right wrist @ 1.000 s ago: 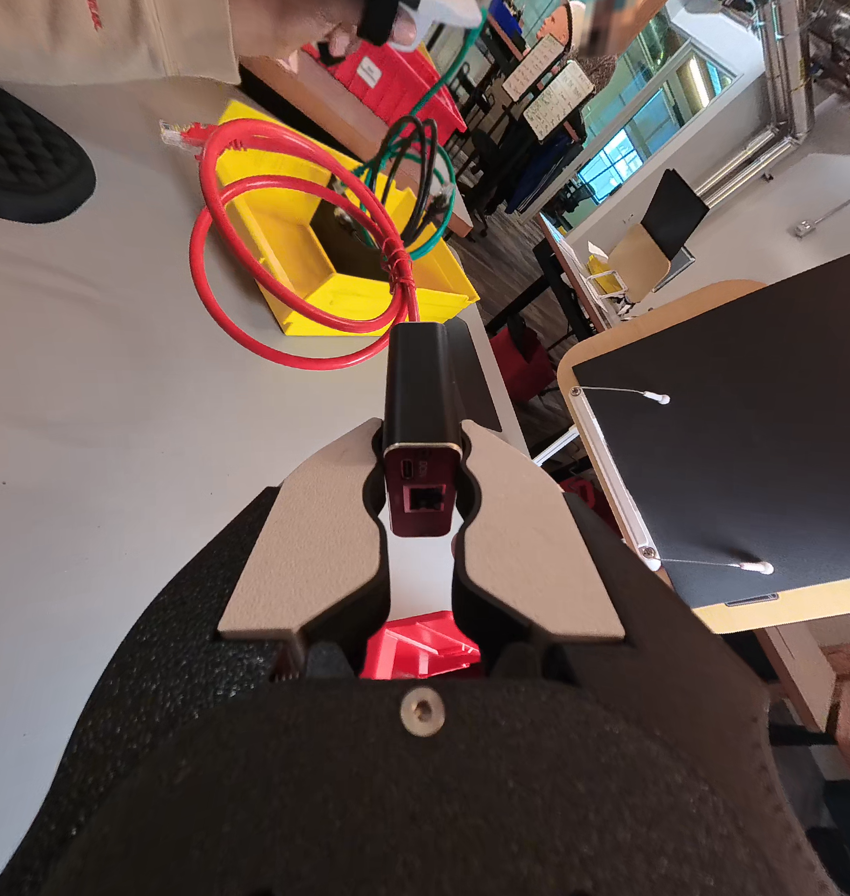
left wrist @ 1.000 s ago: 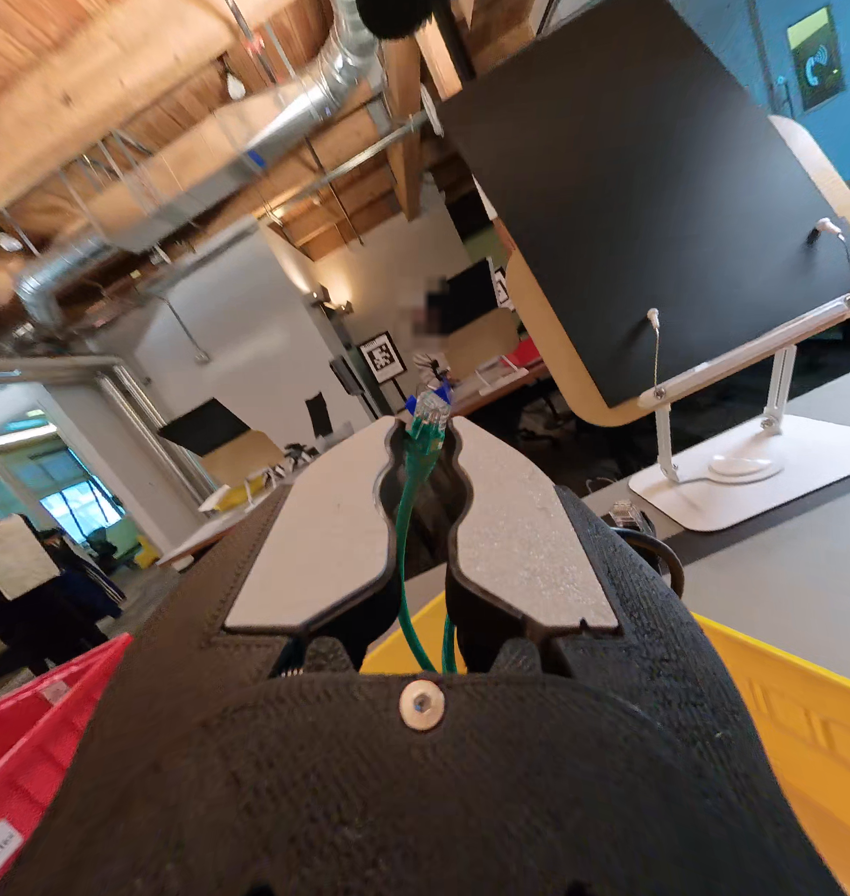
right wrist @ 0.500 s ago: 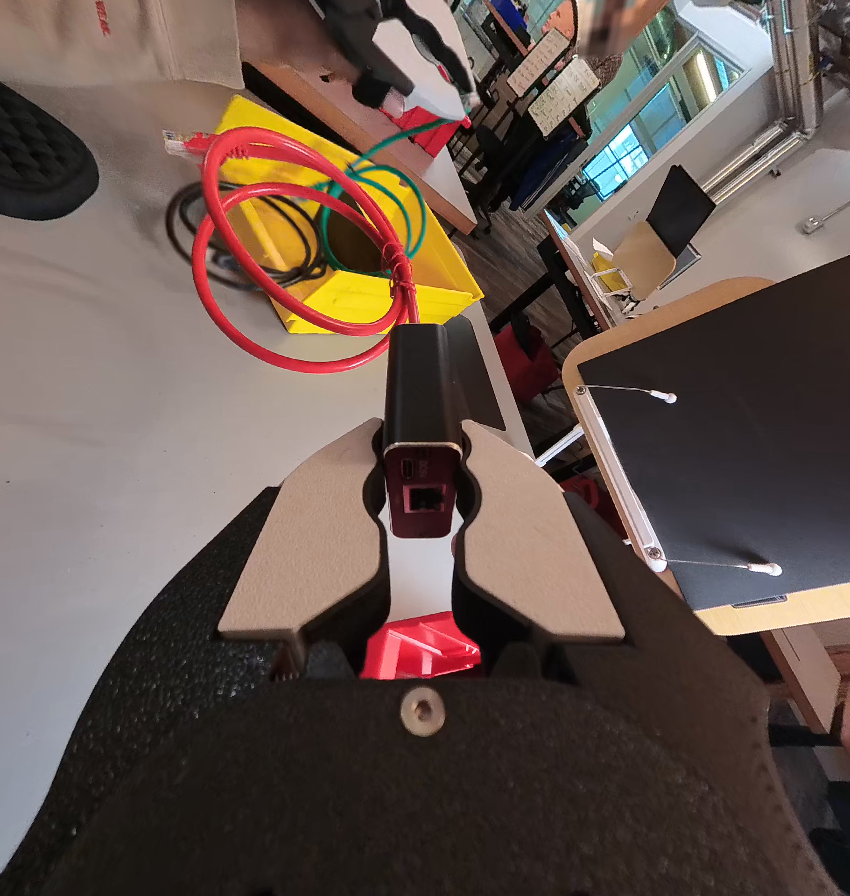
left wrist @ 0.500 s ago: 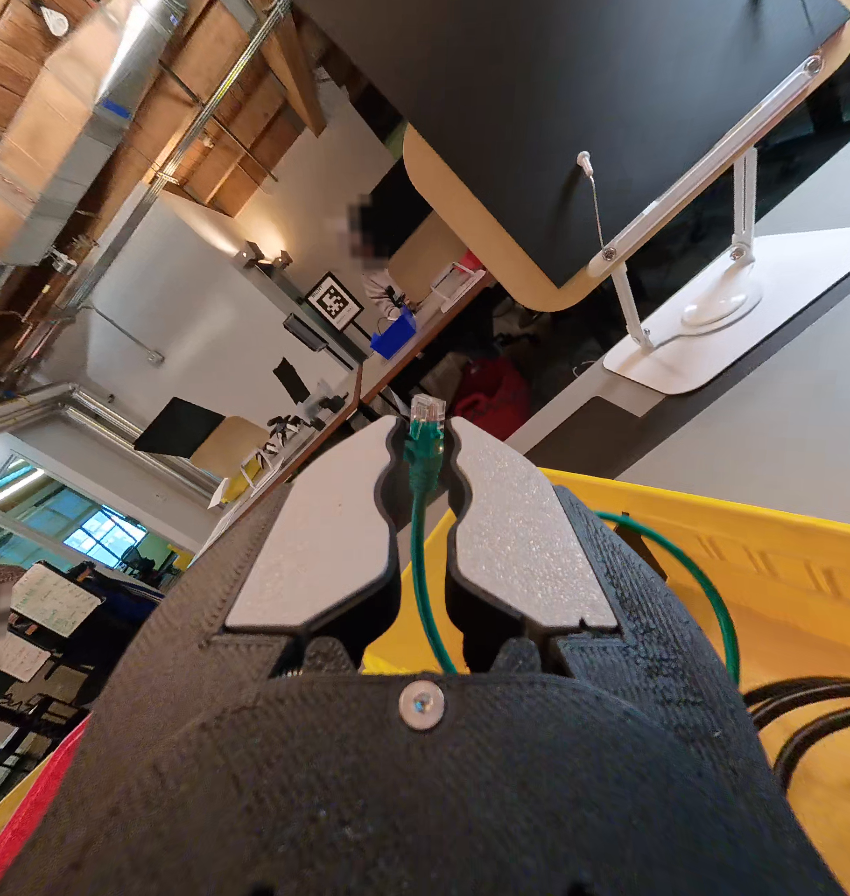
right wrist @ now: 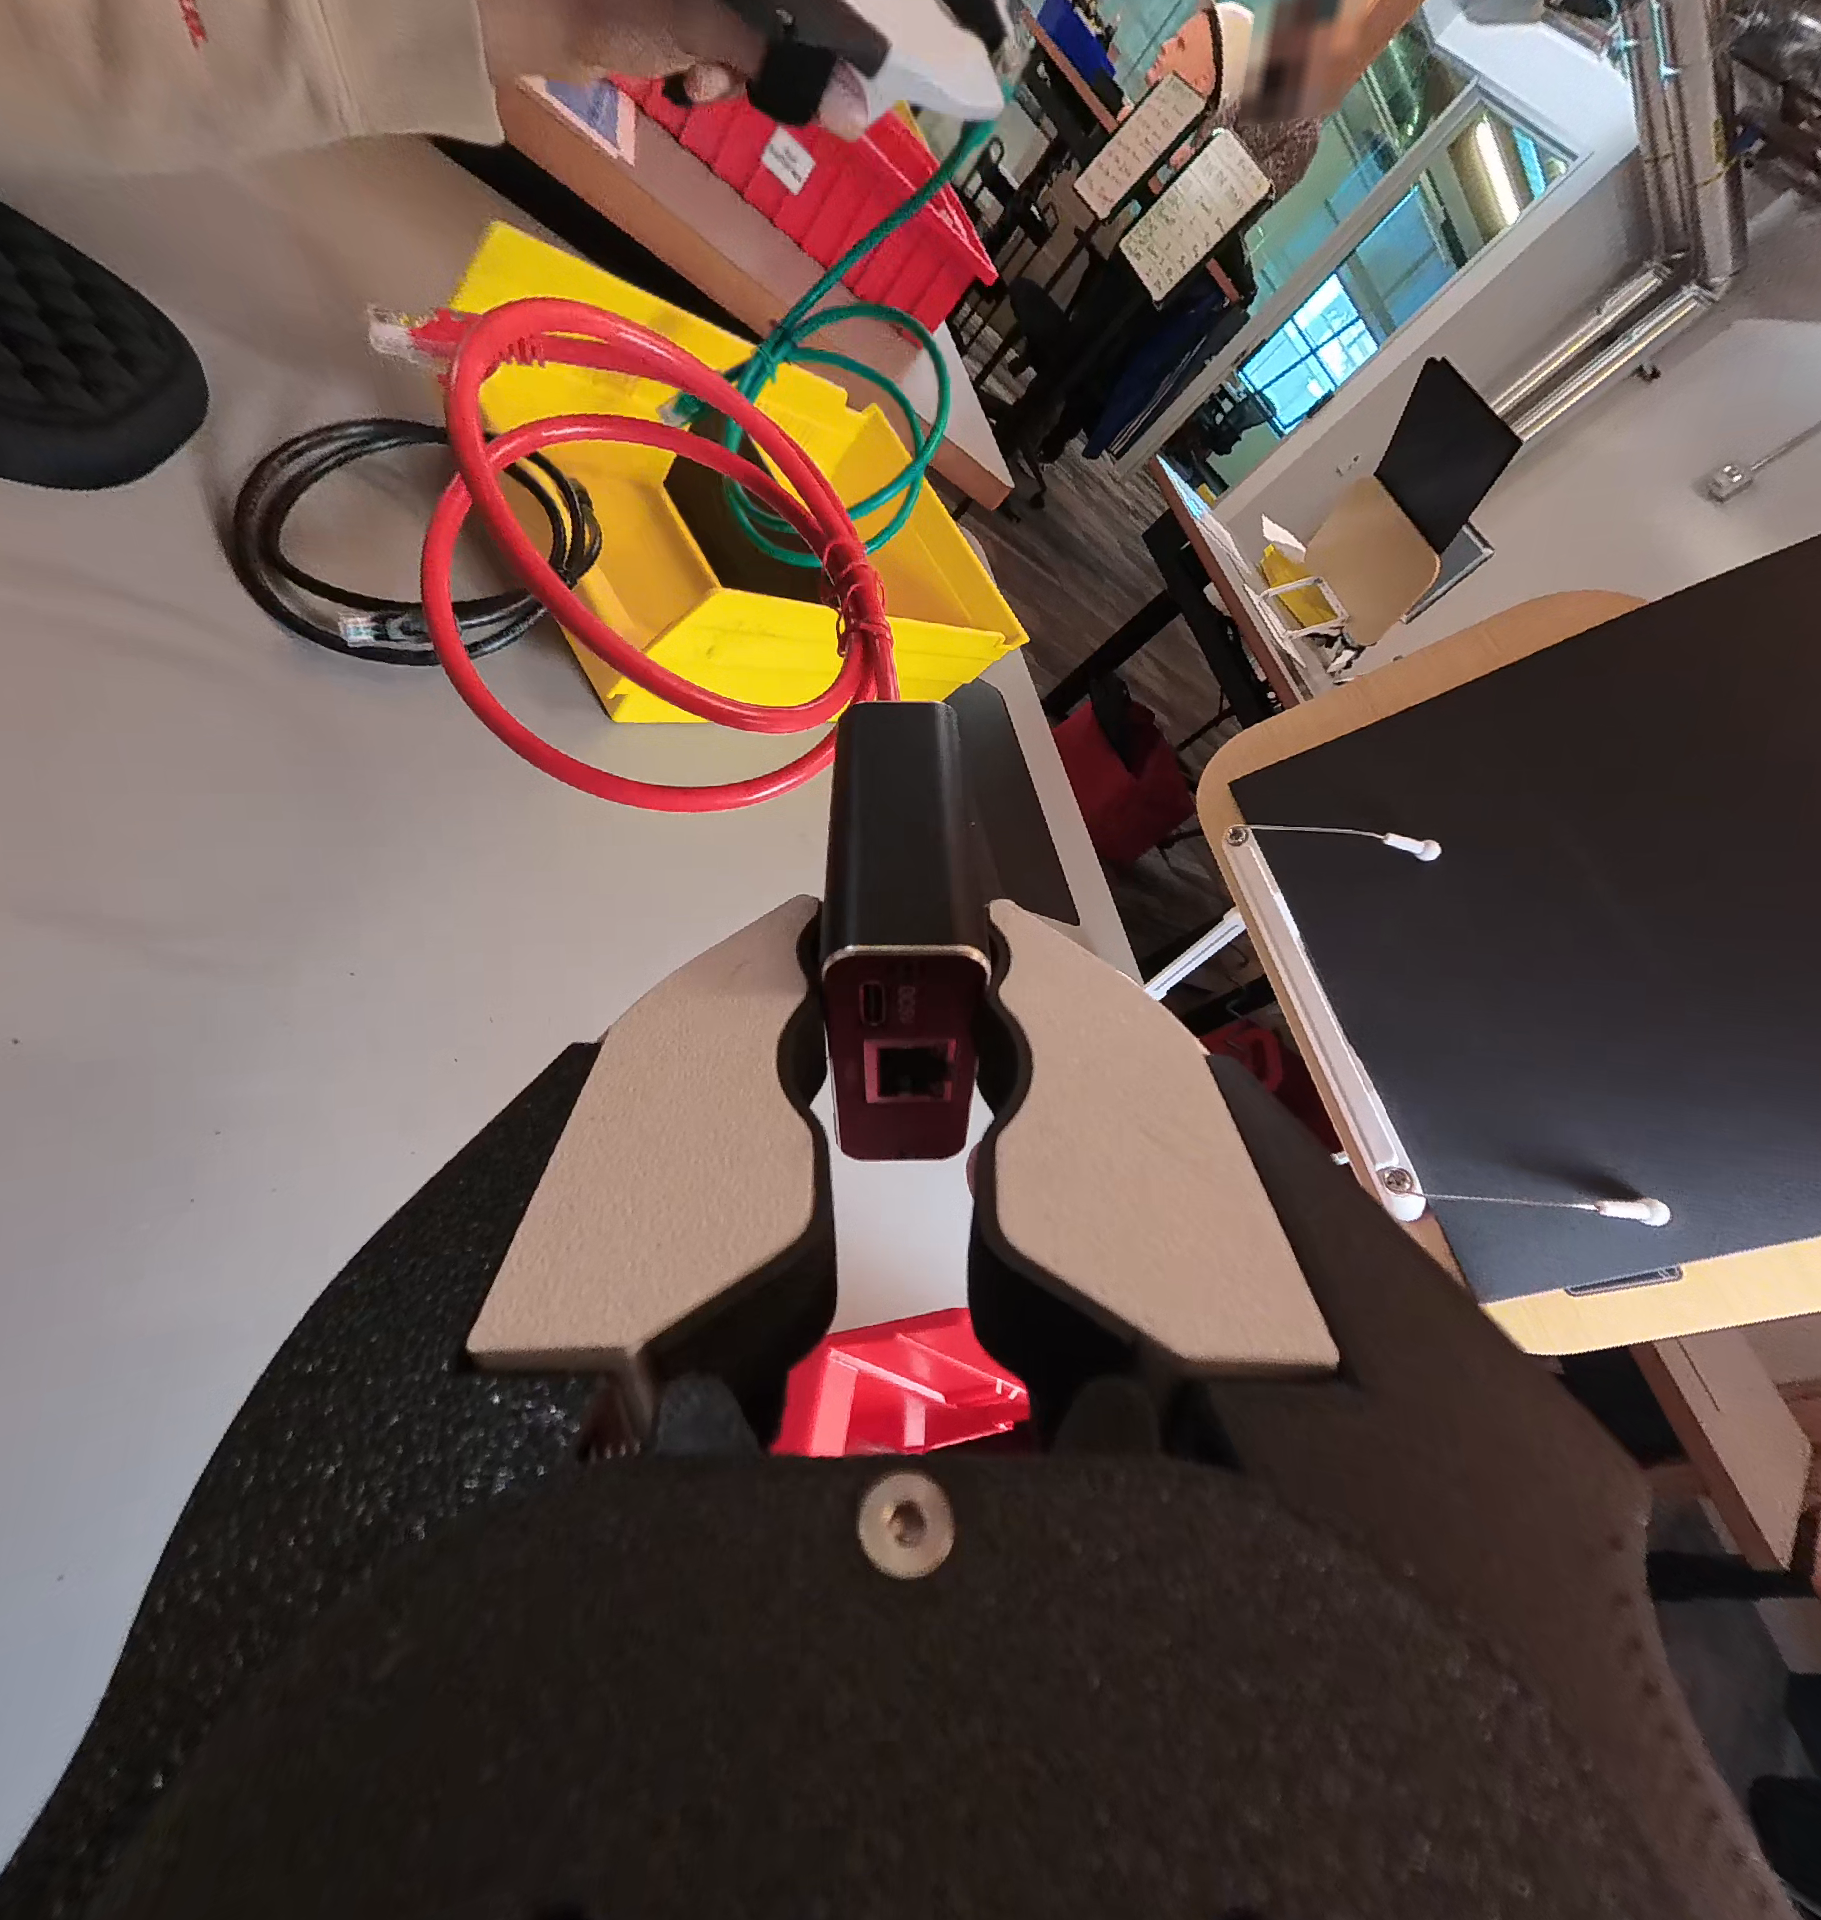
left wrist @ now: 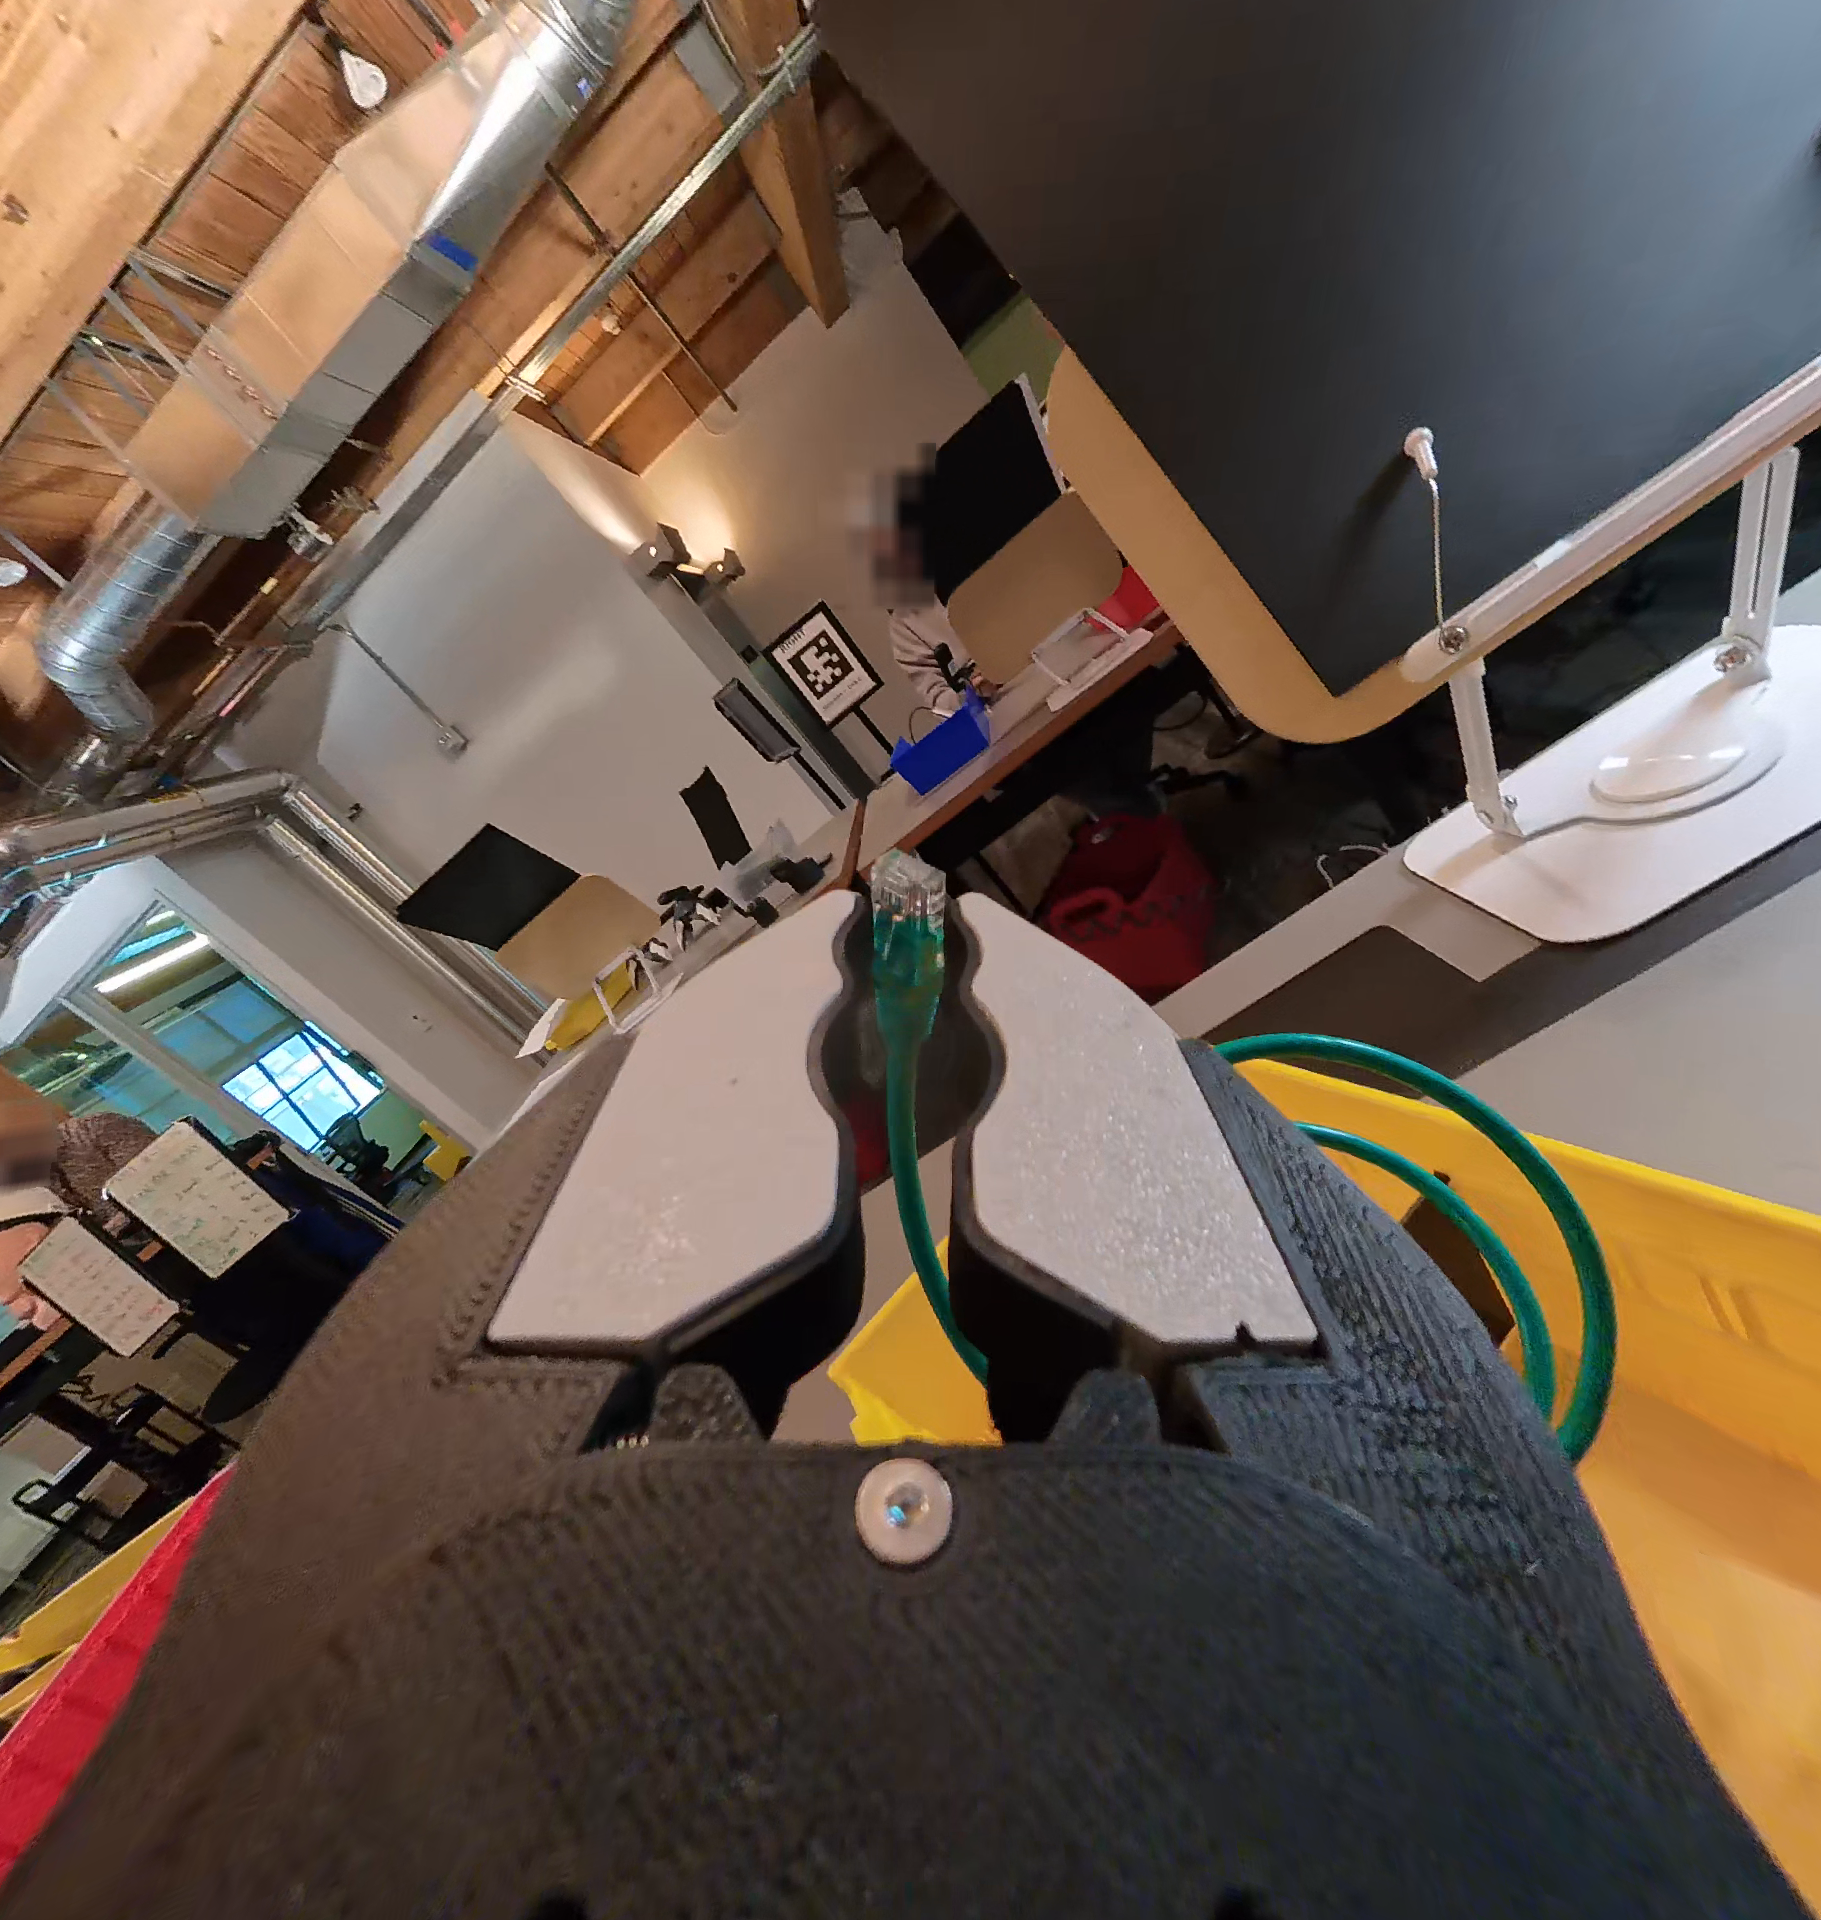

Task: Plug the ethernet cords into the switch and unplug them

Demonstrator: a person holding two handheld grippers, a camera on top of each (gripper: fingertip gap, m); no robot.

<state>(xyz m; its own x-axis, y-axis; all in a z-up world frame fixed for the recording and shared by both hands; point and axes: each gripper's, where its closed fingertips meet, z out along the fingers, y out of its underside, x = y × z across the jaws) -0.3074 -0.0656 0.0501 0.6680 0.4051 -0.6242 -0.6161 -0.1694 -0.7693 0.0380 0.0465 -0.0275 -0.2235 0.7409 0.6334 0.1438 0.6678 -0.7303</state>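
My left gripper [left wrist: 908,914] is shut on the green ethernet cord [left wrist: 904,961], its clear plug pointing forward past the fingertips. The cord's coil [left wrist: 1488,1226] hangs over the yellow bin [left wrist: 1664,1434]. In the right wrist view the left gripper [right wrist: 937,78] shows at the top, lifting the green cord [right wrist: 864,416] above the bin. My right gripper [right wrist: 904,940] is shut on the black switch [right wrist: 901,831], whose near end shows an empty port [right wrist: 914,1072]. A red cord [right wrist: 615,603] is plugged into the switch's far end and lies coiled on the table.
A black cord [right wrist: 386,561] lies coiled on the grey table [right wrist: 210,883] left of the yellow bin [right wrist: 740,634]. A black board on a white stand [right wrist: 1571,935] is at the right. Red bins [right wrist: 844,197] sit behind. A black pad [right wrist: 44,353] lies far left. Left tips to right tips: about 40 cm.
My left gripper has lifted the green cord up out of the yellow bin and tilted. The black cord has come out of the bin onto the table. The right gripper has stayed still.
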